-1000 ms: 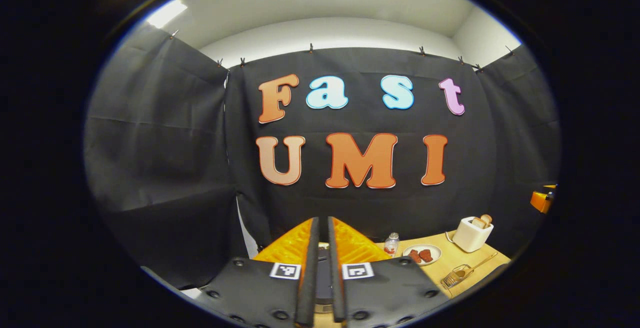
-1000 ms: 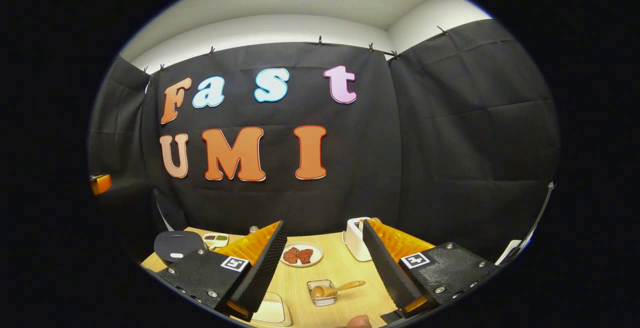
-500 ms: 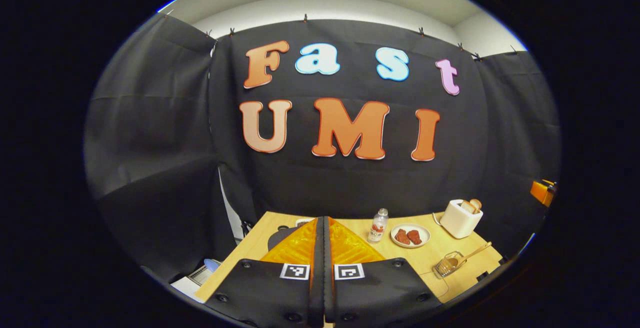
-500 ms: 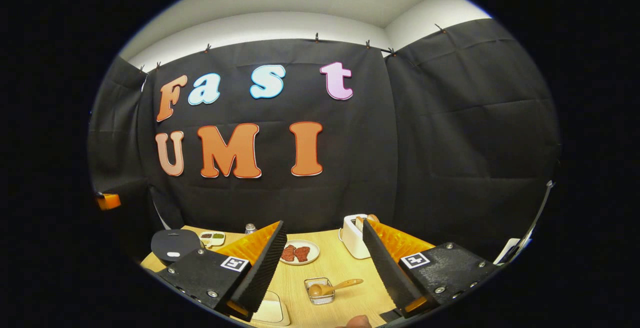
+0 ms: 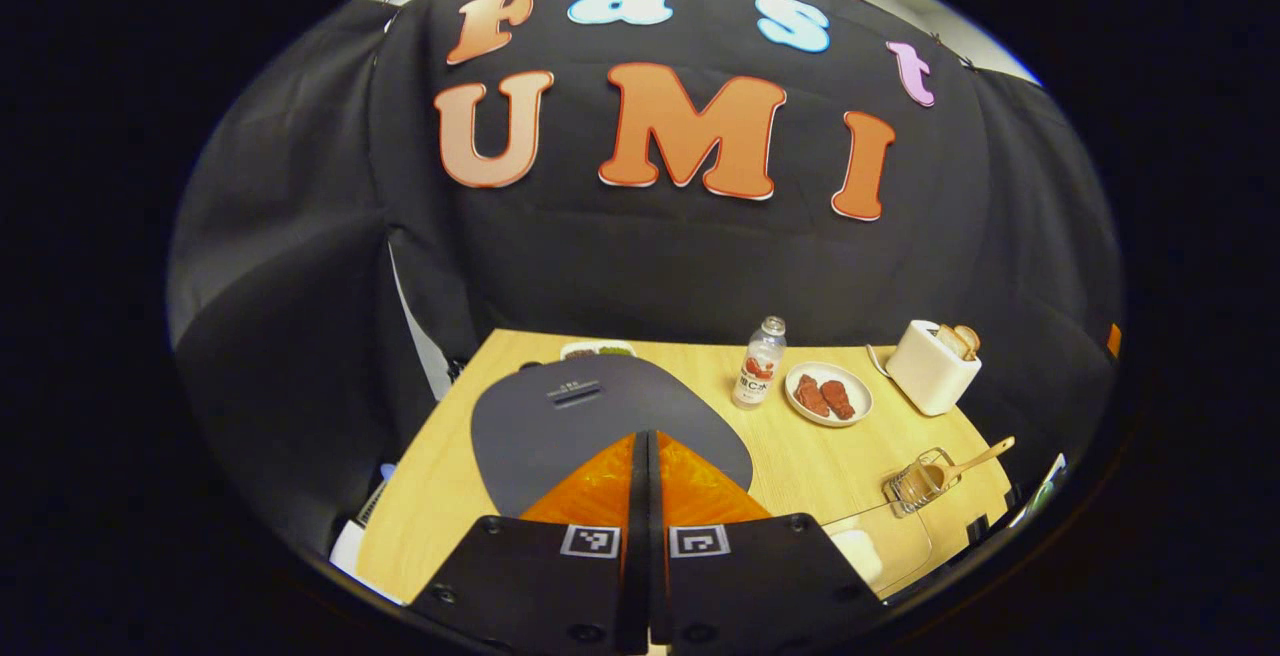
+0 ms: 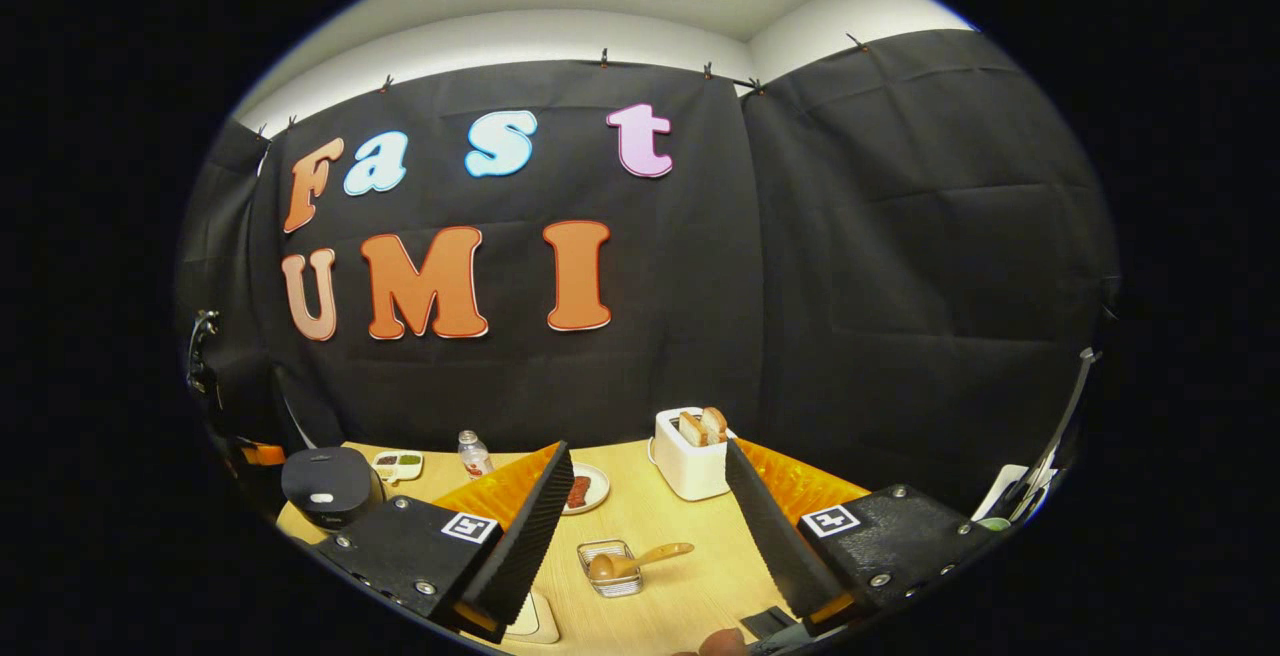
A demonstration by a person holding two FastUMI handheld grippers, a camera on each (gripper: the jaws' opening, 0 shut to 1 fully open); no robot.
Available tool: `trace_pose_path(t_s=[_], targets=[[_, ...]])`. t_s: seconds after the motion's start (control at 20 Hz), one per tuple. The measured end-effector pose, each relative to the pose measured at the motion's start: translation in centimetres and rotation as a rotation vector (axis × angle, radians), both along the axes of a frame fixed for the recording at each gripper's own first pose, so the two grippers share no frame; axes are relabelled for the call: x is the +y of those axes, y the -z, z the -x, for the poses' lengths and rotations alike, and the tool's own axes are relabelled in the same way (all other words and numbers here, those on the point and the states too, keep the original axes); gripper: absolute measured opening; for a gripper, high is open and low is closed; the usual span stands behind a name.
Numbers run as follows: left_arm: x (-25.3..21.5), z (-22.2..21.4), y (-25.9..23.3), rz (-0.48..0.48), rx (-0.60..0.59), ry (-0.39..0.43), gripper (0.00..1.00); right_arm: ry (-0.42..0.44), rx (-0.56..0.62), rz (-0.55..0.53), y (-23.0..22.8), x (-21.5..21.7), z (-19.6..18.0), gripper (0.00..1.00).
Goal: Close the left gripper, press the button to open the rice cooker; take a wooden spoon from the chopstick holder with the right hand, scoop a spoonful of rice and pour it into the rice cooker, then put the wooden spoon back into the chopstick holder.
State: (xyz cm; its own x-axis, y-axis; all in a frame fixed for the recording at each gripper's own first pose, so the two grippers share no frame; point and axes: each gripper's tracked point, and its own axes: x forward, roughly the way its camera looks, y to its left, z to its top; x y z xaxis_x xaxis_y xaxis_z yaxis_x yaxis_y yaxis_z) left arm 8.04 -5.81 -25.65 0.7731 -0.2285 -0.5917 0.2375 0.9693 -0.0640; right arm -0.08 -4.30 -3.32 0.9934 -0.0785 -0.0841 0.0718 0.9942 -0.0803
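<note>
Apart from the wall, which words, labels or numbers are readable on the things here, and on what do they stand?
Small clear plastic bottle: label print too small to read.
Dark grey rice cooker lid: faint marking, too blurred to read.
Left claw: square black-and-white pattern tags, no words.

Bottle [image 5: 759,376] left of plate [image 5: 828,394] — toaster [image 5: 932,368] right

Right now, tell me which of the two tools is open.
The right tool is the open one: its jaws stand wide apart, with the wooden spoon visible between them. The left tool has its jaws pressed together above the rice cooker.
</note>
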Motion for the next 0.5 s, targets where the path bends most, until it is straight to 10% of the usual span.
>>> trace_pose_path(t_s=[0.5], targets=[[-1.5,0.3,6.4,-0.005,0.127,0.022,0.05,0.040,0.024,0.009,0.8,-1.5,0.1,0.95]])
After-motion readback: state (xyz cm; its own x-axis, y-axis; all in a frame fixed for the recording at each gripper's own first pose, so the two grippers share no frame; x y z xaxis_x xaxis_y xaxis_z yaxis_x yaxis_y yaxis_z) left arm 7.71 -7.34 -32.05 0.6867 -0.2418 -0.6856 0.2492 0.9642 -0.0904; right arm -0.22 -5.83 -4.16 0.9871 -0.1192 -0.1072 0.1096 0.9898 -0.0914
